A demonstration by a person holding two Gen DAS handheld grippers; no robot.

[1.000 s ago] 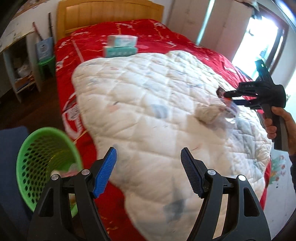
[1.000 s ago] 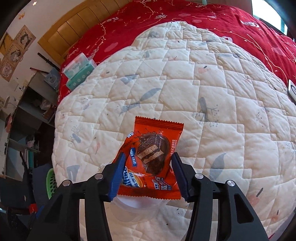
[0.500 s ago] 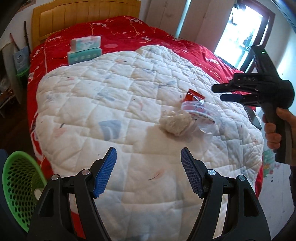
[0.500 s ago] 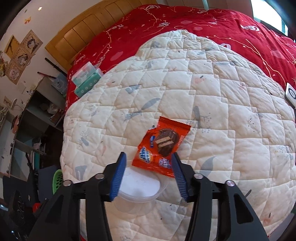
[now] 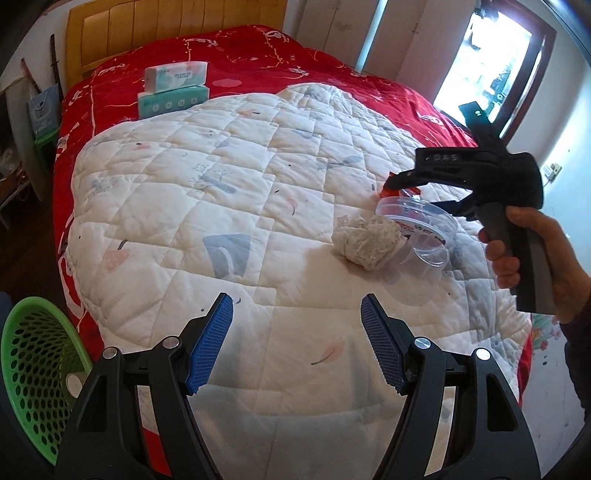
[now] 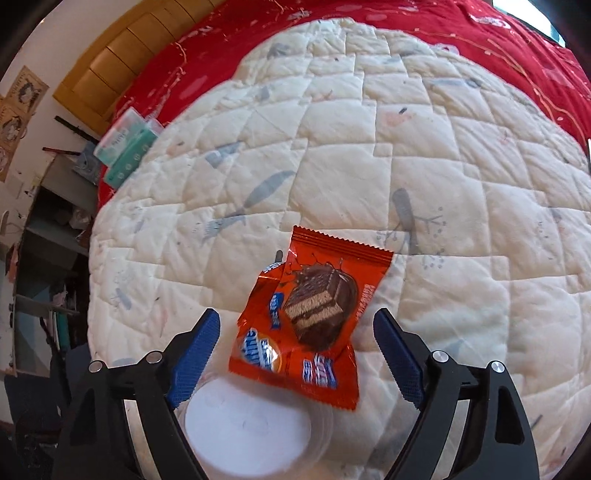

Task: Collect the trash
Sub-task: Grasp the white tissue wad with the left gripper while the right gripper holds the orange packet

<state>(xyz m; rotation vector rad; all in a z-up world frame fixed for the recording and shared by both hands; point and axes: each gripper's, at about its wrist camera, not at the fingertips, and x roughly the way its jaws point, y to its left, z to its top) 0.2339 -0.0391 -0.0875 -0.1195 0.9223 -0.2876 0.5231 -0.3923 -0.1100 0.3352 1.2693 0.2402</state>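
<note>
An orange snack wrapper [image 6: 306, 317] lies on the white quilt [image 6: 369, 147], its near edge over a clear plastic cup [image 6: 247, 424]. My right gripper [image 6: 297, 354] is open with its fingers on either side of the wrapper, close above it. In the left wrist view the cup [image 5: 417, 225] lies on its side beside a crumpled paper ball [image 5: 365, 242], with the wrapper [image 5: 391, 192] mostly hidden behind my right gripper [image 5: 395, 184]. My left gripper [image 5: 295, 343] is open and empty above the quilt's near part. A green mesh bin [image 5: 37, 369] stands on the floor at the lower left.
Two tissue packs [image 5: 173, 90] are stacked on the red bedspread [image 5: 258, 59] near the wooden headboard [image 5: 166, 29]. Shelves [image 6: 48, 229] stand left of the bed. A bright window [image 5: 491, 62] is at the far right.
My right gripper has dropped closer to the wrapper and opened wider. My left gripper has swung right from the bin over the quilt, and the paper ball and cup are nearer its centre.
</note>
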